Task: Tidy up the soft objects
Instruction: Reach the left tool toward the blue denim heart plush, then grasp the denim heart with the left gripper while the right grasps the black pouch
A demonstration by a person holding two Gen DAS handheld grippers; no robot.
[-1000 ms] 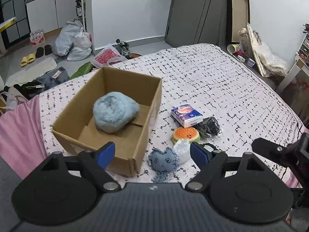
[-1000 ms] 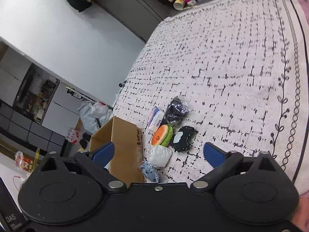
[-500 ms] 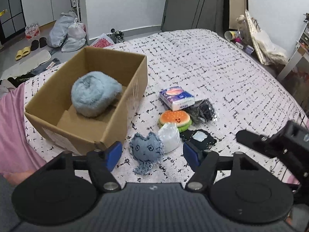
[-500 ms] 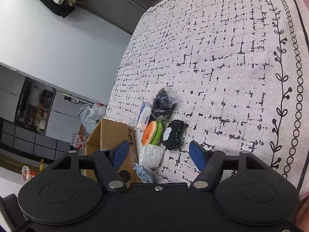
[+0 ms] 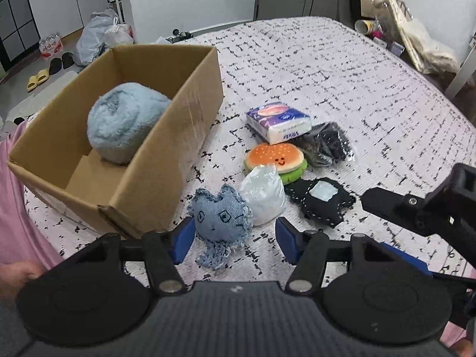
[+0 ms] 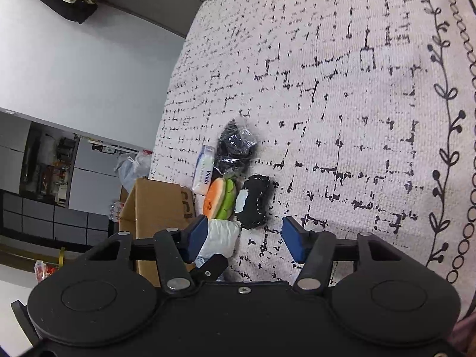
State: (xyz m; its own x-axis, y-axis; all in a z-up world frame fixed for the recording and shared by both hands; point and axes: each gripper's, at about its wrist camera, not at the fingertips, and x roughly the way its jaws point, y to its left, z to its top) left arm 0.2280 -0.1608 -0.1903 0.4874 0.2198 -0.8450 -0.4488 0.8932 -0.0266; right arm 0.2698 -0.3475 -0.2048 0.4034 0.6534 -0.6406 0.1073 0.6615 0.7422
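Observation:
On the patterned bedspread (image 5: 327, 68) stands an open cardboard box (image 5: 166, 184) with a fluffy light-blue ball (image 5: 125, 122) inside. To its right lie a denim cat plush (image 5: 220, 220), a white plastic bundle (image 5: 263, 196), a burger plush (image 5: 275, 159), a tissue pack (image 5: 278, 122), a black wrapped bundle (image 5: 327, 145) and a black stitched pouch (image 5: 319, 200). My left gripper (image 5: 235, 236) hangs low over the cat plush, its jaws closing around it with a gap on the right. My right gripper (image 6: 245, 235) is closing just short of the black pouch (image 6: 253, 202), beside the white bundle (image 6: 221, 238).
The right gripper's arm (image 5: 416, 208) reaches in from the right in the left wrist view. A pink garment (image 5: 17, 208) and a hand (image 5: 15, 276) sit at the left edge. Bags, slippers and cabinets are on the floor beyond the bed.
Both grippers have come down closer to the pile and their jaws have narrowed. The cat plush now lies between the left fingers; the black pouch sits nearer the right fingers.

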